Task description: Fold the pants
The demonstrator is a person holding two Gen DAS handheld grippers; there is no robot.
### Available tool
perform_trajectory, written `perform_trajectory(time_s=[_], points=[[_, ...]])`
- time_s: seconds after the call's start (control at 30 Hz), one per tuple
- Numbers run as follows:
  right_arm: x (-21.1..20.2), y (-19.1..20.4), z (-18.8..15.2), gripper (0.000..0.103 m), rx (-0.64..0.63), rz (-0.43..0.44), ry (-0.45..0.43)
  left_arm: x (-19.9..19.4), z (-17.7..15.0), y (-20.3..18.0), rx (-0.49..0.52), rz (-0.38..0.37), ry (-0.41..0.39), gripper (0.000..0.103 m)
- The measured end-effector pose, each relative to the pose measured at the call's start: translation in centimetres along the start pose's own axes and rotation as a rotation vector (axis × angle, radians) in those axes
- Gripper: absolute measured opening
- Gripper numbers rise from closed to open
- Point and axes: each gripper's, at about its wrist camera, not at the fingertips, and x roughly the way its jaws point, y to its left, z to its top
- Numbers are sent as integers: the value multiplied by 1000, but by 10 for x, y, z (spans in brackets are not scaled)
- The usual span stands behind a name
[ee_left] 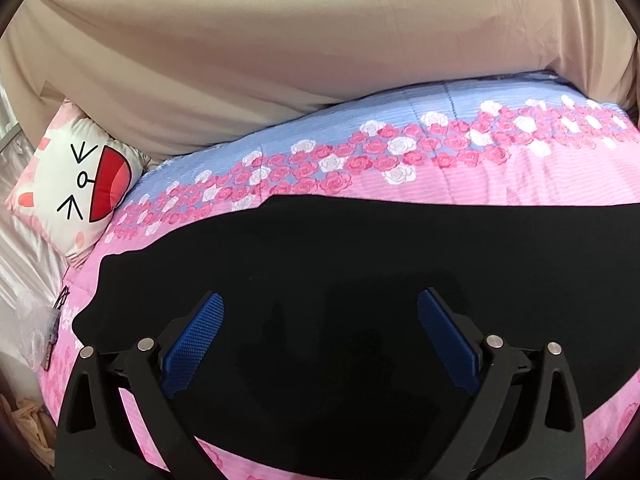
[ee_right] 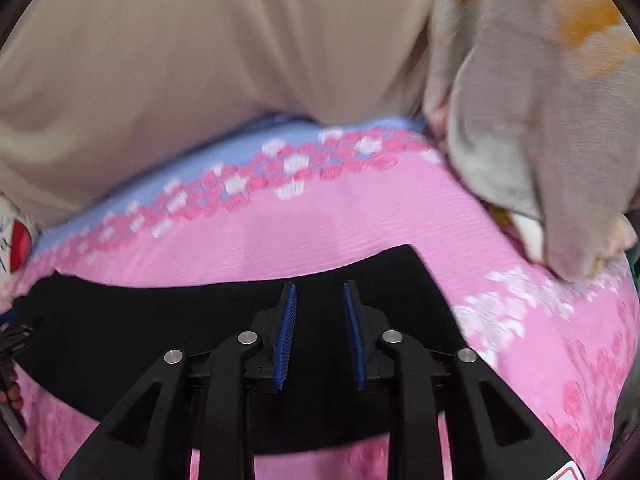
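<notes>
Here black pants (ee_left: 340, 280) lie flat, left claw (ee_left: 320, 308) spread, right claw (ee_right: 320, 300) narrowly released.

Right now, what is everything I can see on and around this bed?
pants: one, black, spread flat across the near part of the quilt
quilt: one, pink with a blue band and pink and white roses, covering the bed
pillow: one, white and pink with a cartoon face, at the bed's far left corner
curtain: one, beige, hanging behind the bed
cloth heap: one, grey with orange print, on the bed's right end
plastic wrapping: one, clear, off the left edge of the bed
left claw: one, black with blue pads, open wide above the pants
right claw: one, black with blue pads, narrow gap, nothing visibly between them
</notes>
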Motion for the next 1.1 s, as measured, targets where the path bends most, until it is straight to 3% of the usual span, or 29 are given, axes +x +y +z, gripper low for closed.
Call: perform_trajectory(time_s=[0.03, 0.1, 0.13, 0.17, 0.2, 0.27, 0.3, 0.4, 0.43, 0.5, 0.57, 0.6, 0.7, 0.87, 1.03, 1.1], points=[[18, -12, 1, 20, 16, -52, 35, 2, 0, 0, 2, 3, 1, 96], [28, -38, 3, 11, 125, -4, 35, 5, 0, 0, 0, 13, 7, 96], [20, -40, 5, 6, 160, -27, 45, 7, 0, 1, 0, 13, 12, 96], [6, -32, 7, 8, 130, -49, 4, 8, -1, 2, 0, 12, 15, 96], [0, -24, 7, 16, 94, -55, -25, 9, -1, 2, 0, 6, 15, 96], [9, -17, 5, 21, 29, -98, 1, 12, 0, 3, -7, -6, 18, 96], [26, -24, 5, 22, 31, -128, 45, 13, 1, 2, -11, -19, 20, 96], [14, -28, 8, 13, 86, -143, 15, 16, 3, -1, -7, -32, 21, 96], [1, -21, 10, 21, 96, -137, -25, 15, 4, -2, -3, -32, 18, 96], [-5, -8, 10, 24, 60, -76, -48, 13, 5, -2, -4, -37, 7, 96], [17, -1, 11, 24, 7, -87, 6, 13, 6, -1, -14, -45, 2, 96], [32, -6, 11, 21, 5, -129, 38, 14, 7, -1, -17, -49, 4, 96], [30, -38, 16, 6, 149, -51, 19, 15, 8, -1, -16, -40, 13, 96], [-31, -59, -2, 39, 206, -108, -97, 12, 7, 15, -44, -28, 1, 96], [-61, -103, -56, 42, 302, -150, -84, 11, -3, 34, -71, -18, 22, 96], [-63, -117, -70, 42, 328, -119, -61, 10, -9, 37, -80, -24, 33, 97]])
